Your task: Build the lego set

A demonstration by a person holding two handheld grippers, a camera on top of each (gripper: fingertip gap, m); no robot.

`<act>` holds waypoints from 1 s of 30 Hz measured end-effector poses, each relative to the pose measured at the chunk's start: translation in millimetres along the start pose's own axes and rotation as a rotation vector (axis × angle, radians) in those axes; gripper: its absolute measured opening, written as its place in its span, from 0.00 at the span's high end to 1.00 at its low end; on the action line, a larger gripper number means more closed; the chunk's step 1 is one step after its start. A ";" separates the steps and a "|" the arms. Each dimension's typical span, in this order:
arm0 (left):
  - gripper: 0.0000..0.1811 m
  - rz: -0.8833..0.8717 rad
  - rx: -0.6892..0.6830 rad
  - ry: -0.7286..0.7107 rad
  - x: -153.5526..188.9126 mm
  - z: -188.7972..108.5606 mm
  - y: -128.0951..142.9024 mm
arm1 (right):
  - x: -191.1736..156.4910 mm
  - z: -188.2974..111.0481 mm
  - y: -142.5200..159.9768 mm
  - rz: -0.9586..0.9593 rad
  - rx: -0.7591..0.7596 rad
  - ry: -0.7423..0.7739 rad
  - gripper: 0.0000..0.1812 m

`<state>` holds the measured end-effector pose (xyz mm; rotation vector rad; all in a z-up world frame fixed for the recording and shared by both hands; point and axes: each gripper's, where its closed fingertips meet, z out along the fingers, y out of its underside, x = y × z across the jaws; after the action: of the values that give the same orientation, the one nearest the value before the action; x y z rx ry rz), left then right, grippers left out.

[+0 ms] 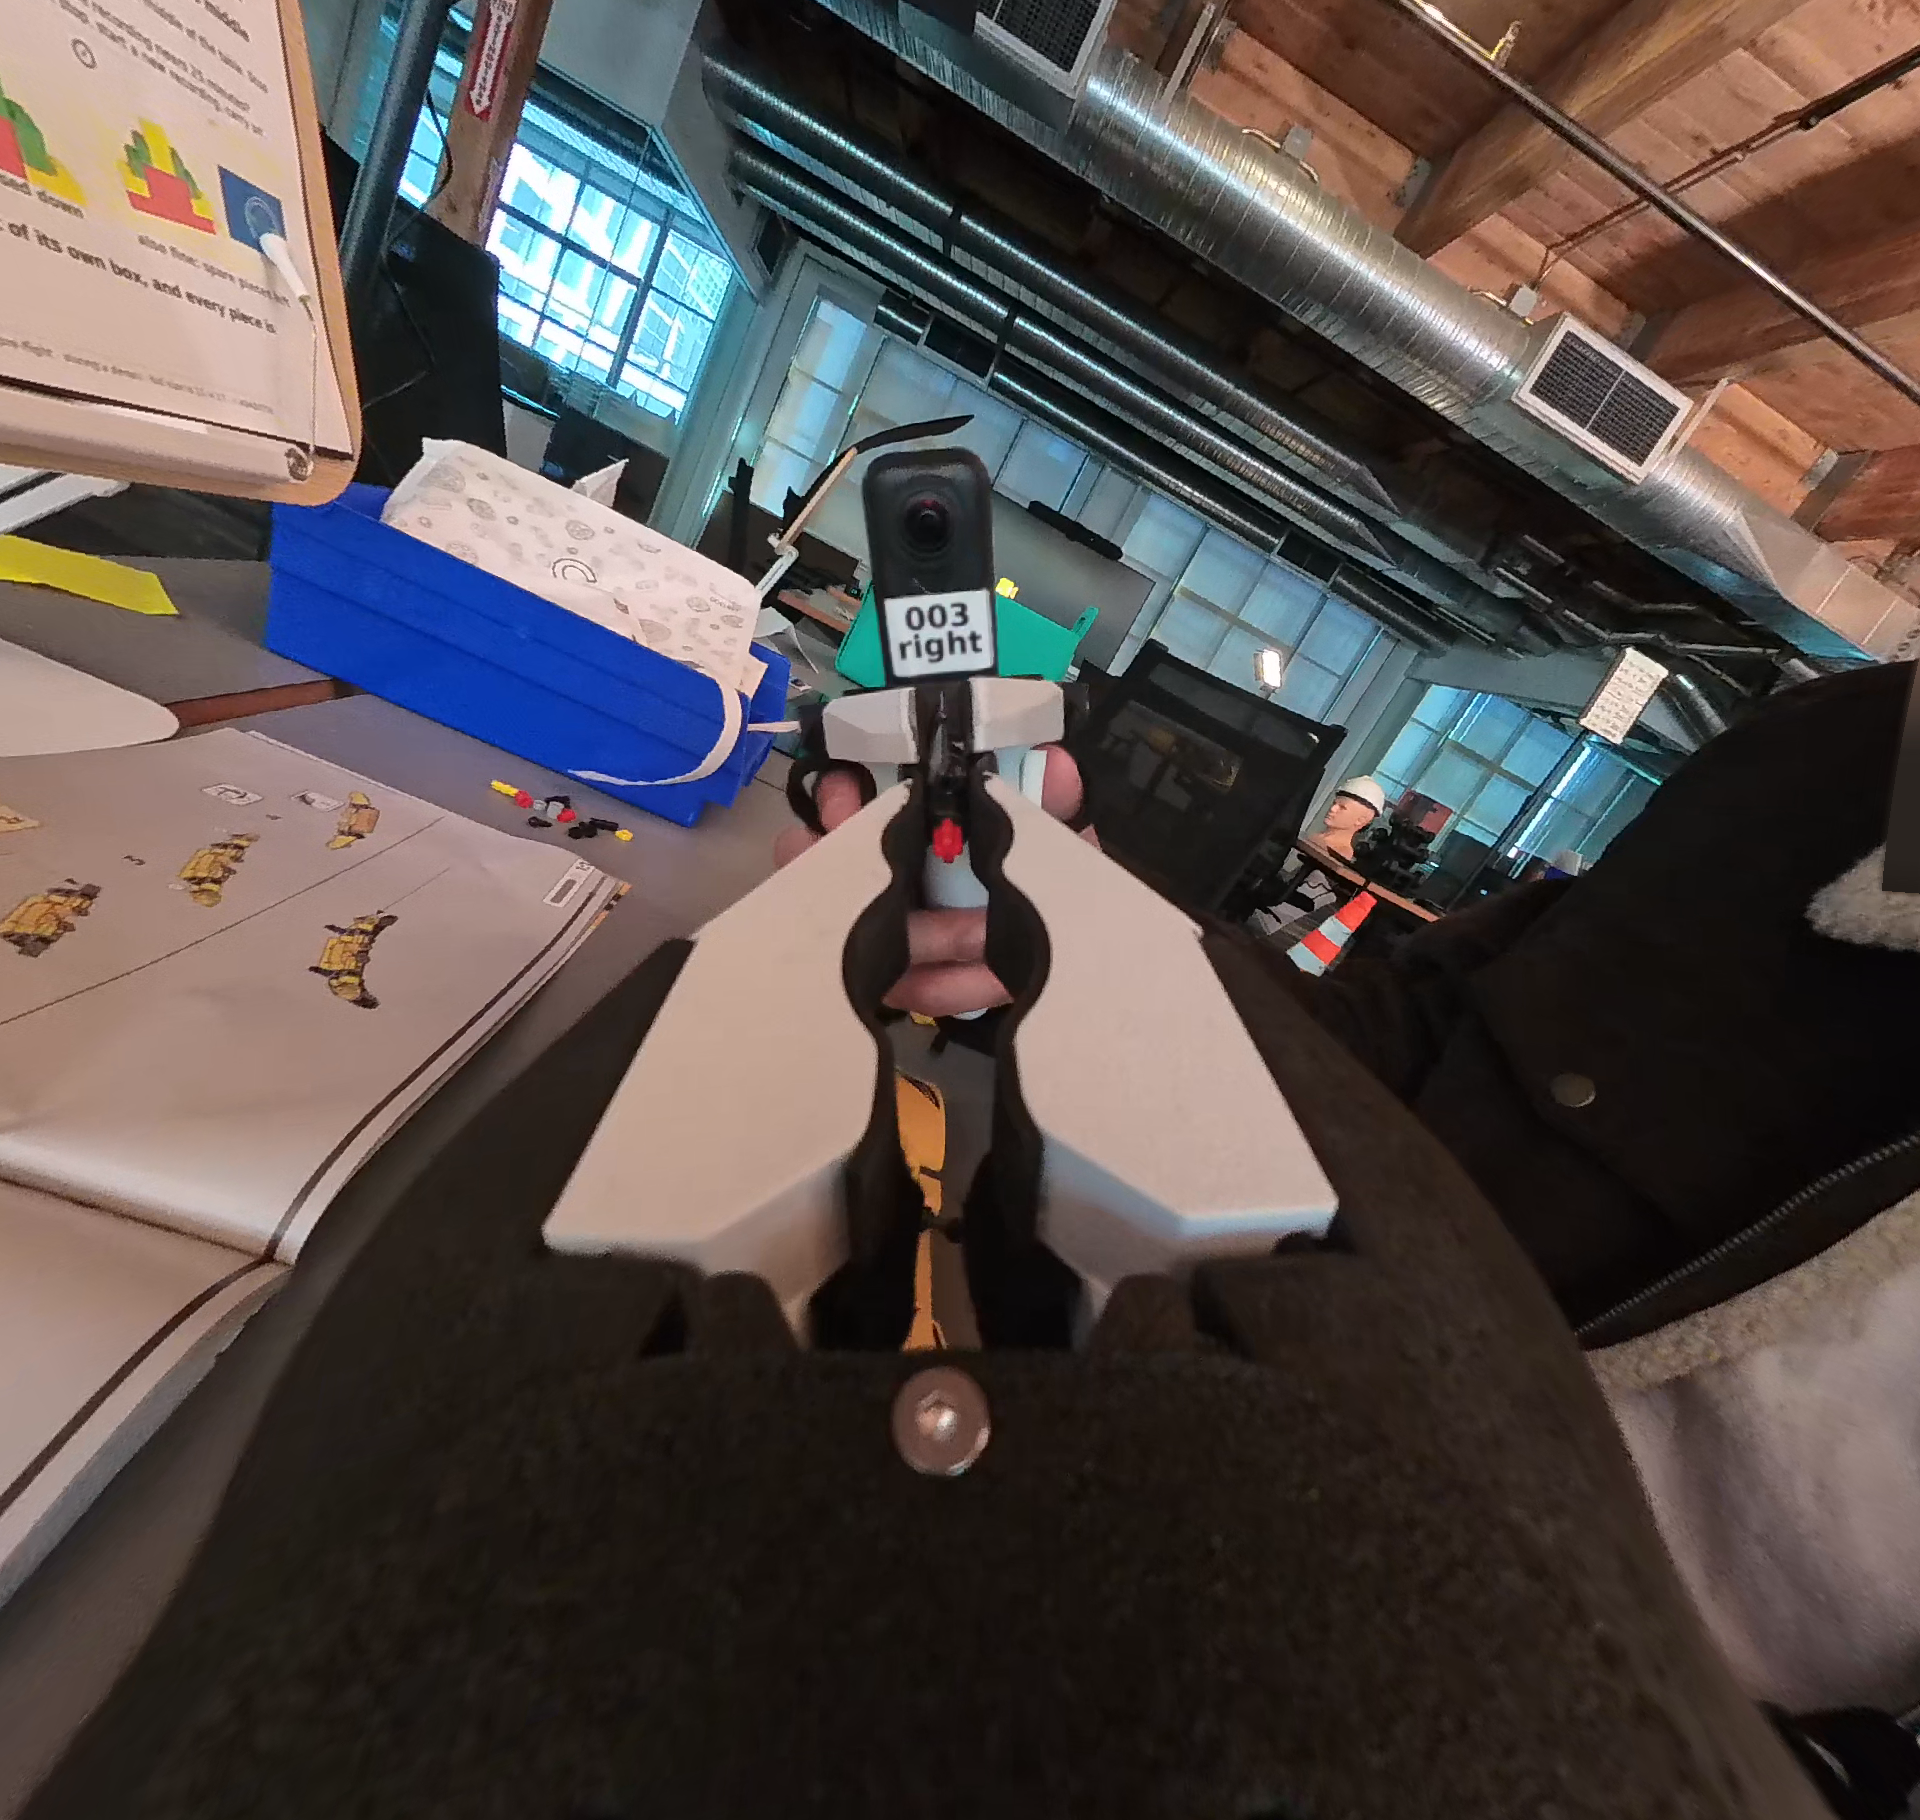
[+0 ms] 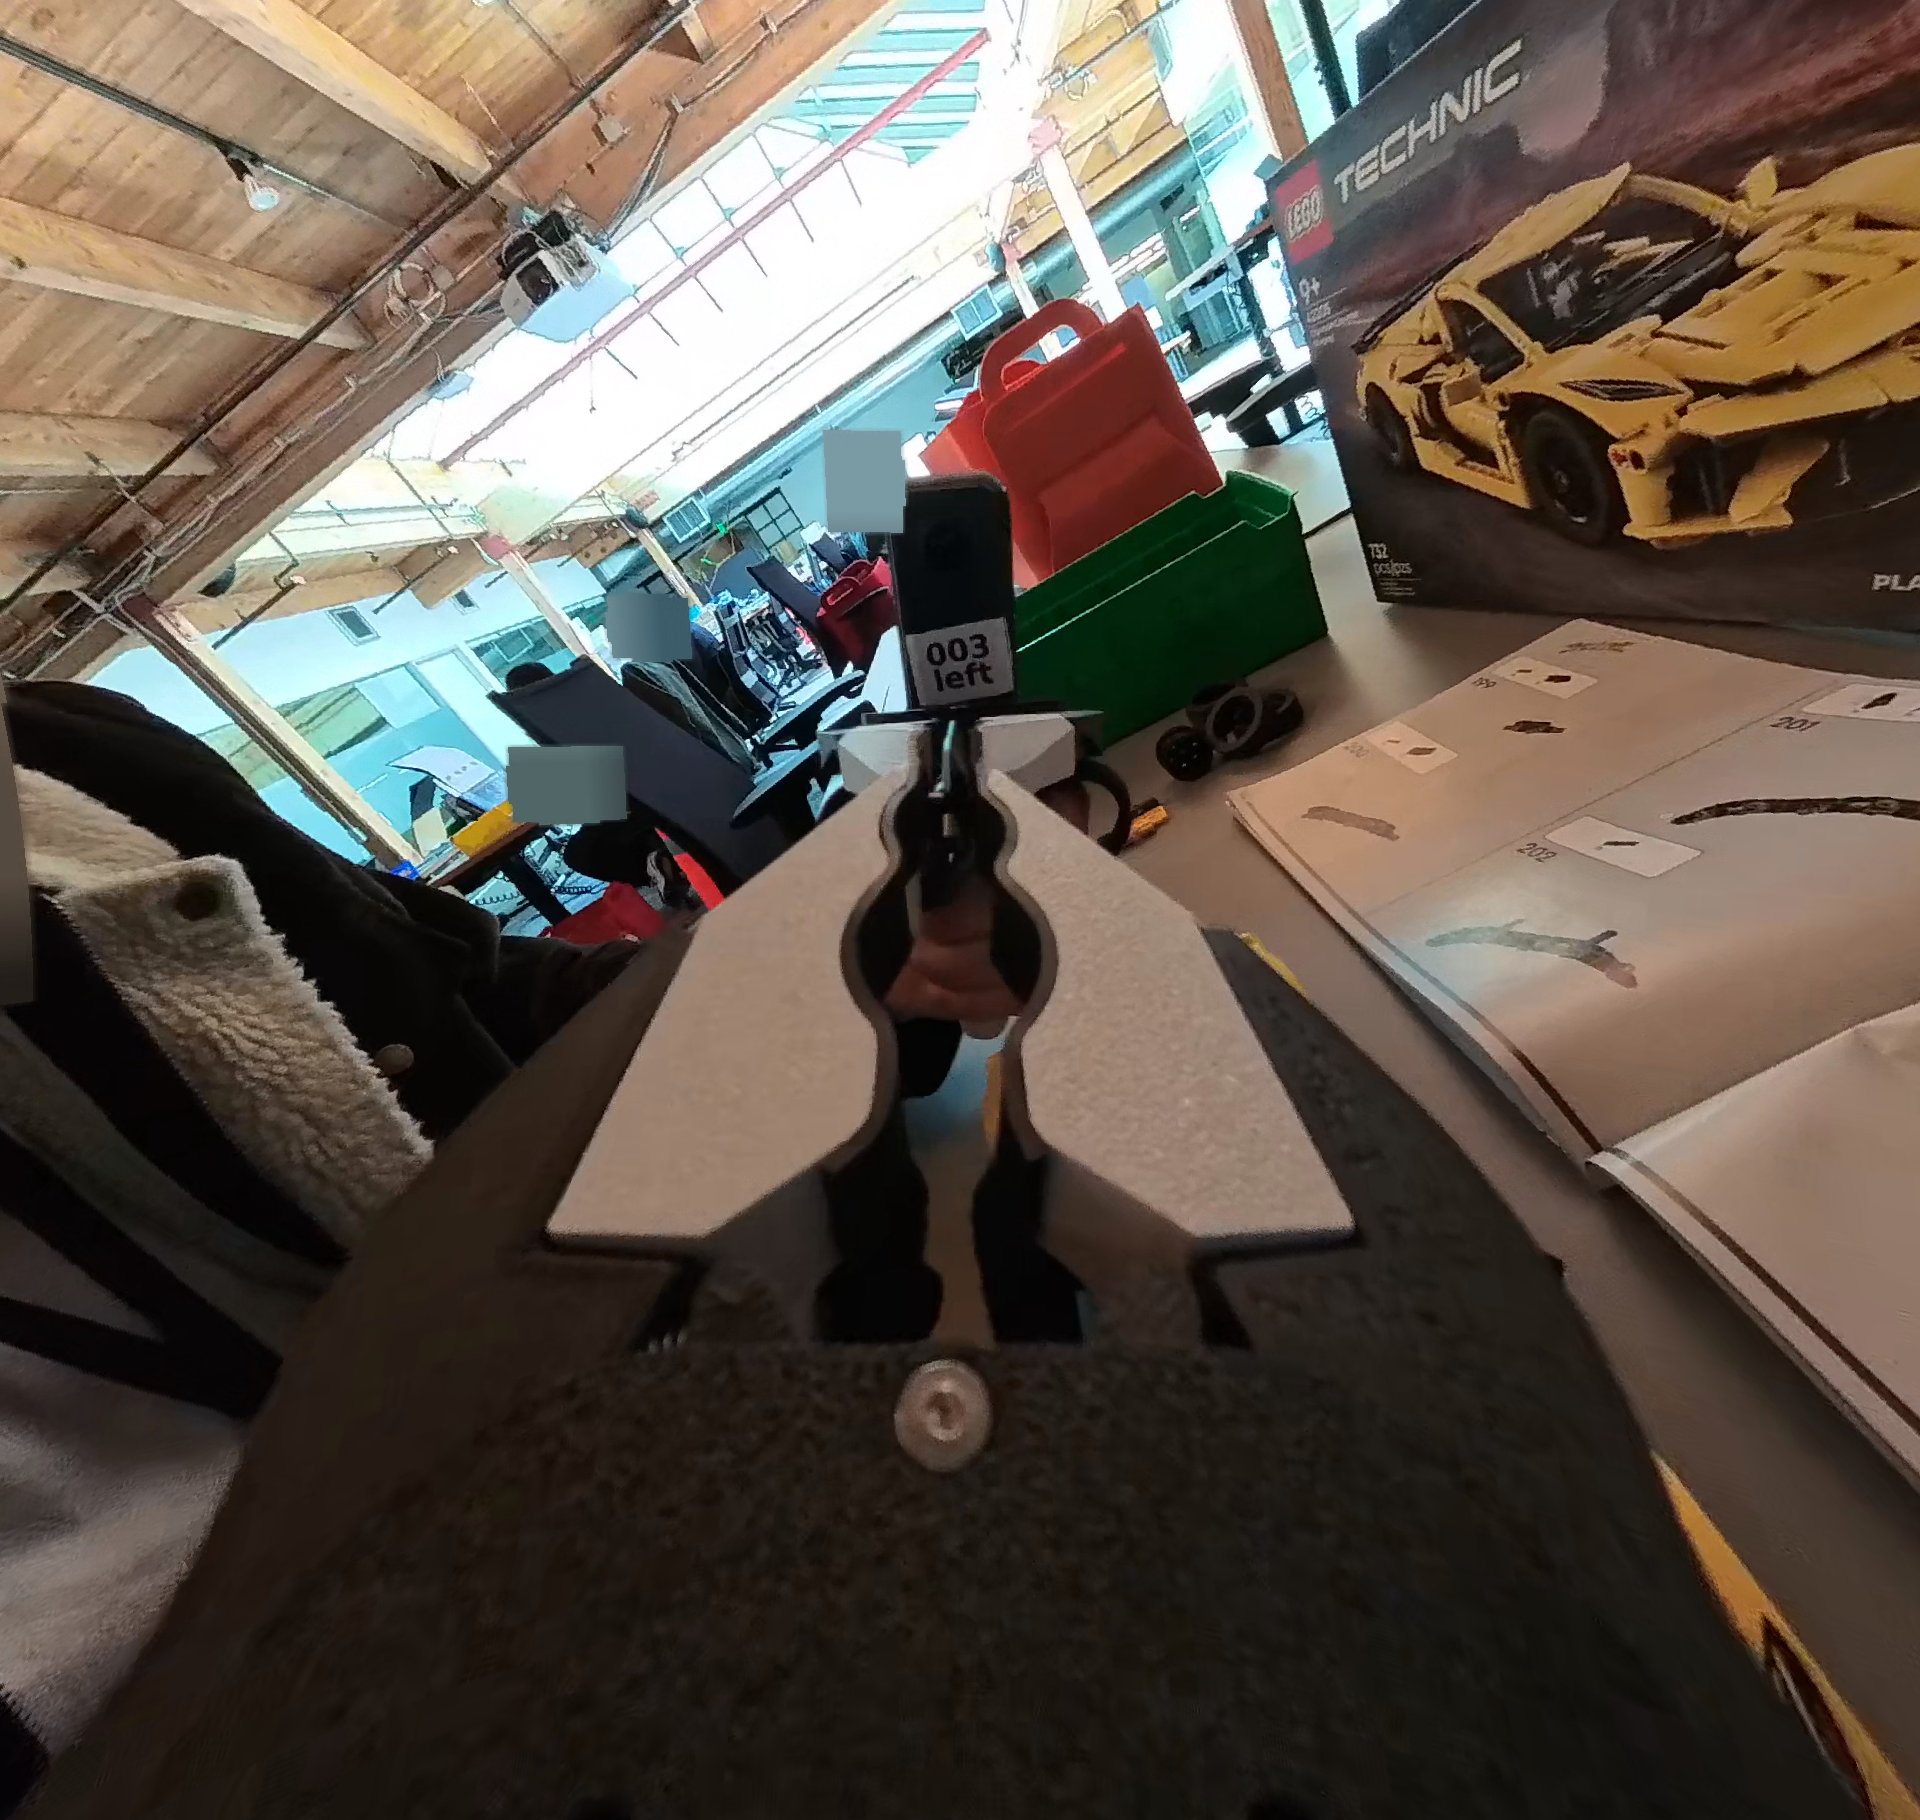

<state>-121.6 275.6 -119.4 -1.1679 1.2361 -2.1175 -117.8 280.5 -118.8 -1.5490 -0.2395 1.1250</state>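
Lego pieces [image 1: 561,814], a small loose cluster, lie far left by one blue bin [image 1: 499,658]; four black wheels [image 2: 1231,726] sit beside one green bin [image 2: 1174,617]. Left gripper [image 1: 943,804] and right gripper [image 2: 943,794] meet tip to tip, jaws nearly closed; grip unclear

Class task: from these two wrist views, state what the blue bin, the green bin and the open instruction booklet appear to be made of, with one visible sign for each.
Blue bin: likely moulded plastic, semi-gloss; uniform colour, ribbed walls, soft highlights.
Green bin: apparently the same kind of plastic; smooth wall, rolled rim, even sheen.
Instruction booklet: printed paper, probably coated; thin pages that curve at the fold and catch a faint glare.
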 end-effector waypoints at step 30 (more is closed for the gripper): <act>0.96 0.030 -0.026 -0.030 0.0 1.0 1.0 | 1.0 4.1 5.1 -0.018 -0.019 0.001 0.96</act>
<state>-120.8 274.5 -120.0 -1.1802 1.2632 -2.0614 -122.4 282.2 -123.2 -1.5609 -0.2635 1.1102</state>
